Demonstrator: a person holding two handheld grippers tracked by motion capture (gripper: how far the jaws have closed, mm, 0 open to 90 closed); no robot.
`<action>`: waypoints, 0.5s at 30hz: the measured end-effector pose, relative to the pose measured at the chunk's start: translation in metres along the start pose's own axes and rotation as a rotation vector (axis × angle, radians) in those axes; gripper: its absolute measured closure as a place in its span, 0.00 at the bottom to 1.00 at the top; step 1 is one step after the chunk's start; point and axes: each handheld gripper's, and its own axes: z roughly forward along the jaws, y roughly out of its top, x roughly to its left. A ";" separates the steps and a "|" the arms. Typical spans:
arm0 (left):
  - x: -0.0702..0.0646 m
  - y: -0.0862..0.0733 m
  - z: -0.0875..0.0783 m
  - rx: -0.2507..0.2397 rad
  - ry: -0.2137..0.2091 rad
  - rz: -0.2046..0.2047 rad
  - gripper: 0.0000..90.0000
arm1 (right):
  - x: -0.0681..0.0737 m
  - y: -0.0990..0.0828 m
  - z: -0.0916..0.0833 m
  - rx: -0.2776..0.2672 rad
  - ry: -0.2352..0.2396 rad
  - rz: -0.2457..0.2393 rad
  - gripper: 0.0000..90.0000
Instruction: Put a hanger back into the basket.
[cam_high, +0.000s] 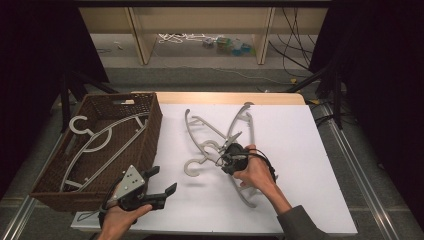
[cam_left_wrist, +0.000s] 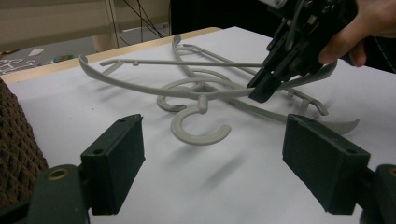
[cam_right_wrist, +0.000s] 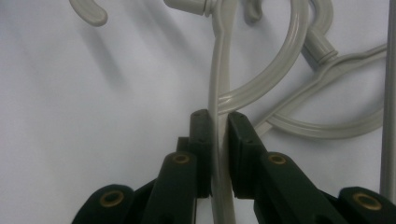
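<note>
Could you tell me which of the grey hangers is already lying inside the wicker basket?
The hanger at the left, alone inside the brown wicker basket; the others lie tangled on the white table.

Open white table surface (cam_high: 300, 165) from 3 to 5 o'clock of the hanger pile (cam_high: 220, 135): free passage. Tangled grey hangers at centre, arms crossing and hooks overlapping, blocking any straight path through. Wicker basket (cam_high: 150, 135) at 9 o'clock, tall wall just beside the pile, one hanger (cam_high: 100, 142) inside. Bare strip at 6 o'clock between left gripper (cam_high: 162, 180) and pile.
</note>
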 end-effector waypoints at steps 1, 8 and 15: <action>0.000 0.000 0.000 0.001 0.001 0.009 0.23 | -0.001 -0.002 -0.005 -0.008 0.009 -0.004 0.91; -0.004 0.002 0.002 0.007 -0.009 0.040 0.23 | 0.000 -0.020 -0.030 -0.030 0.024 -0.039 0.91; -0.007 0.011 0.003 0.021 -0.020 0.074 0.23 | 0.005 -0.034 -0.043 -0.040 0.043 -0.079 0.91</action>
